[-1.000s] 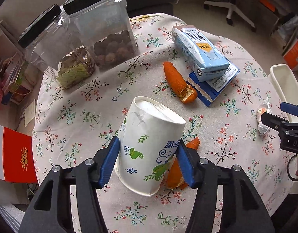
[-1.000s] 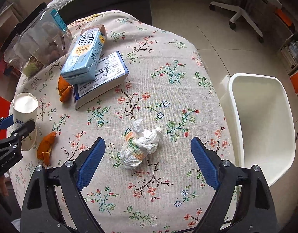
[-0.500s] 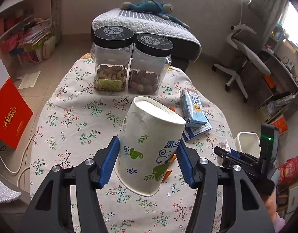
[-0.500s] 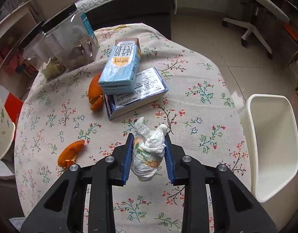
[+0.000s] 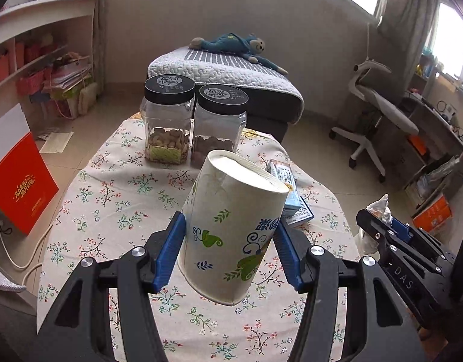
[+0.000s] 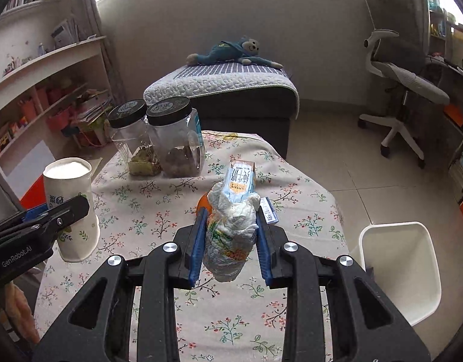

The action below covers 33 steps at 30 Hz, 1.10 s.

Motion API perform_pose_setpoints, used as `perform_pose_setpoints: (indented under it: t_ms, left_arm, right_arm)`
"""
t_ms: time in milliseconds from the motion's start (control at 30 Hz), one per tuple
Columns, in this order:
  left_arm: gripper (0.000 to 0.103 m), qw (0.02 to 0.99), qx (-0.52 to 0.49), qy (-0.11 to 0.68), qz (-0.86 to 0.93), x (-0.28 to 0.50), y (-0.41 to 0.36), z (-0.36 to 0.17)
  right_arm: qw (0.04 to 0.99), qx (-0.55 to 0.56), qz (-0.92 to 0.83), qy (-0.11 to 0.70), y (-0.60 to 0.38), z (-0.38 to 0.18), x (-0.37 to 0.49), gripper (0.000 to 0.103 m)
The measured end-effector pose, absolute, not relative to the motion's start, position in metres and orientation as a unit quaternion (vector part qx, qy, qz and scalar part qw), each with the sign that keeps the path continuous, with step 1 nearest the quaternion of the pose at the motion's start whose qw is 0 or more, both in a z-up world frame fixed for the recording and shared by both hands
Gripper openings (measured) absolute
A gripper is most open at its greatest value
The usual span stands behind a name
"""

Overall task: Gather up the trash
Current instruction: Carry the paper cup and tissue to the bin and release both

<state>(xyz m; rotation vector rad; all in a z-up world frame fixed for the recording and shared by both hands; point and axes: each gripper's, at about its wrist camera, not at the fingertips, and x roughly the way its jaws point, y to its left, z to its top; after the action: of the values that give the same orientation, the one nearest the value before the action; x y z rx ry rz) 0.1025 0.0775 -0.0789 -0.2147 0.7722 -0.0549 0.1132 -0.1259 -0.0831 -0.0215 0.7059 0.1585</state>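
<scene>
Left wrist view first, since it carries the bigger piece: the paper cup (image 5: 231, 229) sits tilted between the blue pads of the left gripper (image 5: 230, 256), which stands about half open and clamped on the cup's lower wall, with the cup clear of the flowered table (image 5: 117, 205). I'd judge it light and thin-walled, easy to crush or squeeze oval, so a modest pinch low on the body, where it is now, looks sensible; the printed surface may be a bit slick. From the right wrist, the crumpled paper wad (image 6: 231, 229) is pinched upright between the nearly closed pads of the right gripper (image 6: 231, 241), its top poking above them and its bottom hanging below, also off the cloth. It looks soft, nearly weightless and springy, so any hold across its bulk should do, though a loose fold could slip free. The white bin (image 6: 406, 271) stands on the floor just off the table's right edge, lower right of the wad. A bit of orange peel (image 6: 203, 203) shows behind the wad, though it is mostly hidden and I can't be certain.
</scene>
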Motion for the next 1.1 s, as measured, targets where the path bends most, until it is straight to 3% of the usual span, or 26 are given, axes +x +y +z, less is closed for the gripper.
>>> perform_pose_setpoints:
  t_ms: [600,1100]
  left_arm:
    - [0.058,0.918,-0.113,0.376,-0.057,0.114,0.029,-0.086]
    - [0.059,0.912,-0.091,0.380,-0.121,0.119,-0.056,-0.086]
  right_arm:
    - [0.941,-0.027,0.045,0.334,-0.165,-0.082,0.105,0.029]
    - [0.943,-0.009,-0.015,0.332,-0.241,-0.078,0.096,0.029]
